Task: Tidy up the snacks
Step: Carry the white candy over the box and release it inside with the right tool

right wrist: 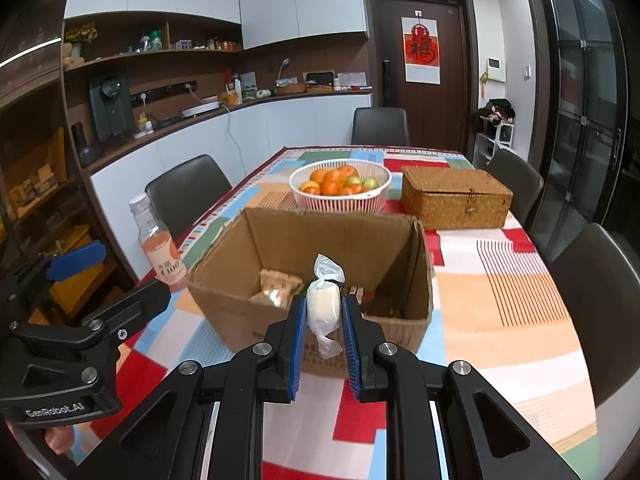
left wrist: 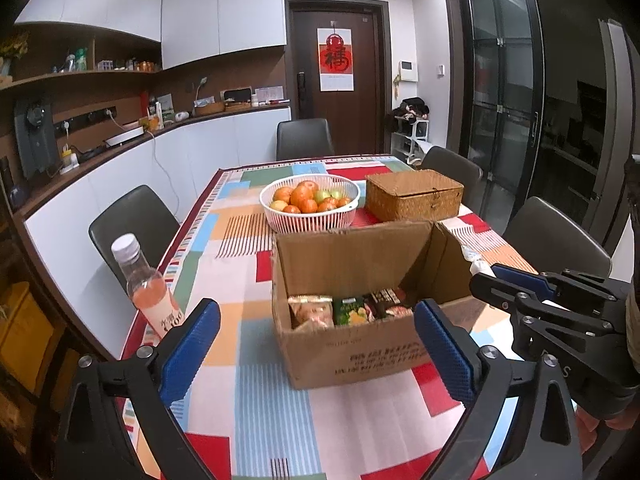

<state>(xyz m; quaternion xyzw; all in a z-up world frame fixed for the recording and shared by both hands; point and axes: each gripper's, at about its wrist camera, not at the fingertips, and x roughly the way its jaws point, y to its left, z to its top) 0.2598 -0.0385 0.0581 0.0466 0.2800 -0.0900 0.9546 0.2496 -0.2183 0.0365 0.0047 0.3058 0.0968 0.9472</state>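
brown cardboard box (left wrist: 352,352), multicoloured patchwork tablecloth (left wrist: 240,240), blue fingers (right wrist: 297,344)

Both grippers: black angular frames w/ triangular cut-outs, round silver screws at the joints, blue ribbed pads on the fingers. Left gripper (left wrist: 316,344) seen from the right wrist cam shows white "GenRobot.AI" lettering on its body. Right gripper (right wrist: 323,344) same build. Bit of bare skin under each.
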